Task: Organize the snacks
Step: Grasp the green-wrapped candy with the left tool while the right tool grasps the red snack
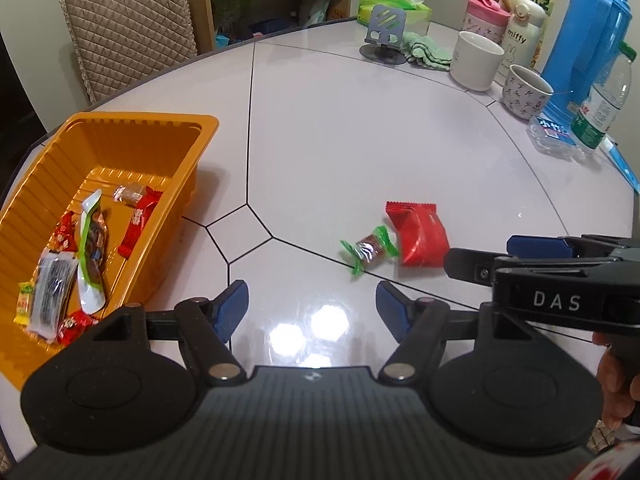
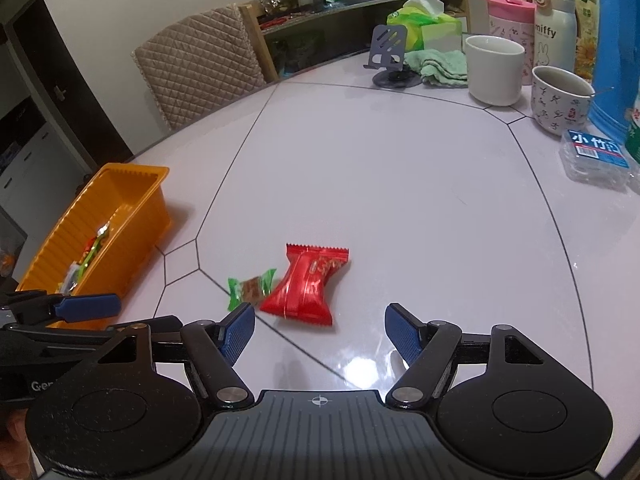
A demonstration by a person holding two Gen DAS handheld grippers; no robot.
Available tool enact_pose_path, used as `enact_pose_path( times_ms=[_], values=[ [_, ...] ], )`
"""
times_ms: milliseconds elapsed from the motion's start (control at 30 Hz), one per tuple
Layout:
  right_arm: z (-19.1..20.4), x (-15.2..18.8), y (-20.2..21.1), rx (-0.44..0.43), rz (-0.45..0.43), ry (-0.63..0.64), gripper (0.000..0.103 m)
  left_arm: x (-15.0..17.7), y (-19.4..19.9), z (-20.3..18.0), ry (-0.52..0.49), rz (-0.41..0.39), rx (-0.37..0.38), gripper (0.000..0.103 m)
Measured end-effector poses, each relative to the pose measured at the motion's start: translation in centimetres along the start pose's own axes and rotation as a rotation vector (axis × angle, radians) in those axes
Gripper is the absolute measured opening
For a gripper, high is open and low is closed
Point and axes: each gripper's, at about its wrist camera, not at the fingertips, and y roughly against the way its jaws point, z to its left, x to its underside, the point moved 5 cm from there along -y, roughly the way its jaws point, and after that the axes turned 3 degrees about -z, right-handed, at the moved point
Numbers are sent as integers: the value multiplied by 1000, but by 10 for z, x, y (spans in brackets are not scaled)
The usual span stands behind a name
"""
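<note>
Pointing down at a slant, the left gripper (image 1: pixel 312 306) hangs over the white bench (image 1: pixel 360 140) with its blue pads apart and nothing between them. The right gripper (image 2: pixel 320 330) tilts down the same way, its pads also apart and empty.

A red snack pack (image 2: pixel 306 286) lies flat on the bench just ahead of the right gripper, a little toward its left pad. A small green-wrapped candy (image 2: pixel 251 288) lies touching the red pack's left side, right in front of that left pad. From the left gripper, both snacks sit ahead and to the right, close to the tip of the right gripper (image 1: pixel 516 258), which comes in from that side.

An orange tray (image 1: pixel 120 128) stands to the left of the left gripper, just beside it. Several wrapped snacks (image 1: pixel 92 240) already lie inside it. A bit of a hand (image 1: pixel 618 384) shows at the right edge, holding the right gripper's handle.
</note>
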Motion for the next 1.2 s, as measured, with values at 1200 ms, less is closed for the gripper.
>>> enact_pose_path(
  times_ms=[1200],
  values=[
    [-23,-8,-40,57,17,50,48,-16,-54,-19,-213,14,106,67]
  ],
)
